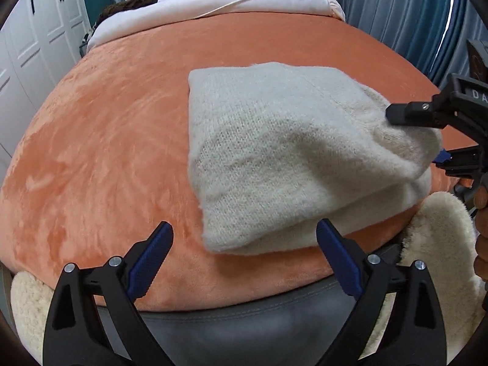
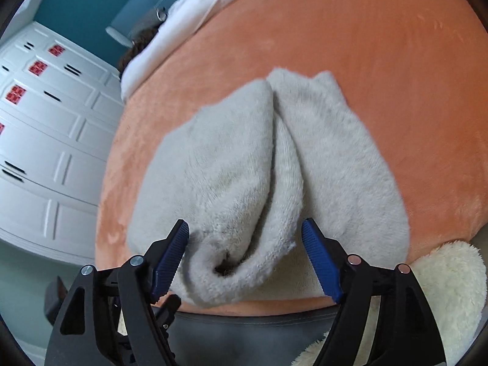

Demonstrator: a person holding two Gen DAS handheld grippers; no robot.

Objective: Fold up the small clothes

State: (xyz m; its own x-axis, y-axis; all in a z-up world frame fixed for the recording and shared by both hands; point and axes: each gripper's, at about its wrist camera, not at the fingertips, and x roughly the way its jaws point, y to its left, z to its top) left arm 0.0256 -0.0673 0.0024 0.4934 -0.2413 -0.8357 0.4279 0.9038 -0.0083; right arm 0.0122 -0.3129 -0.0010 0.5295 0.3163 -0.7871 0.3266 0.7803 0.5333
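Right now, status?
Left gripper open, empty. Right gripper open around cream sweater's lifted fold. Sweater half-folded on orange blanket. Nothing obstructing.

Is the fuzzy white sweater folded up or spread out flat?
Folded. The sweater lies on the orange blanket as a compact stack, doubled layers showing along its near edge, while the right hand-held gripper is open around one rolled end.
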